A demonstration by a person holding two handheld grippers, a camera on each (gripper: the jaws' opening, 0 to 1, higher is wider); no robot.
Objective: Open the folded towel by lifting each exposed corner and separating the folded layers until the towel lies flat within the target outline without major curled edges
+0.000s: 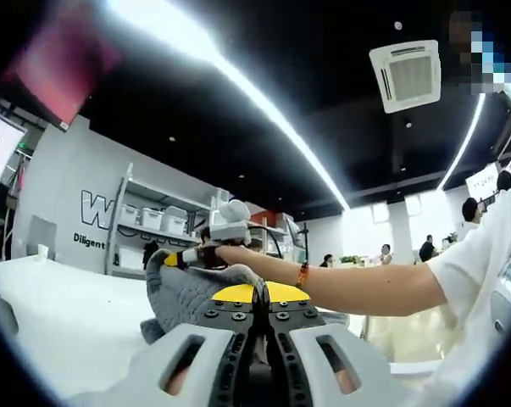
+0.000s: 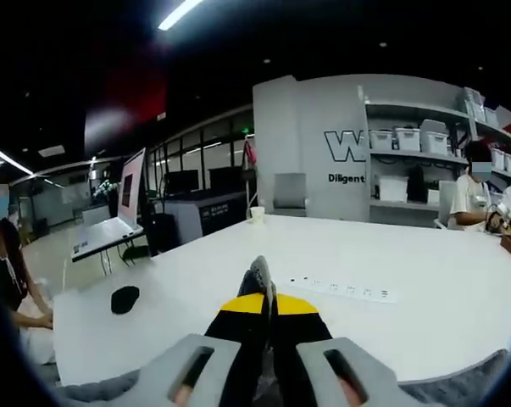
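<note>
both grippers have hold of the grey towel. in the left gripper view it bunches up off the white table, a fold running down between the left gripper, whose jaws are pressed together on the cloth. beyond it a person's forearm reaches across from the right, and the hand holds the right gripper at the towel's far edge. in the right gripper view the right gripper's jaws are shut on a narrow ridge of the towel that rises between them, with more grey cloth showing at the lower corners of the view. a small black object lies on the table to the left, a power strip lies further off, and a paper cup stands near the far edge.
</note>
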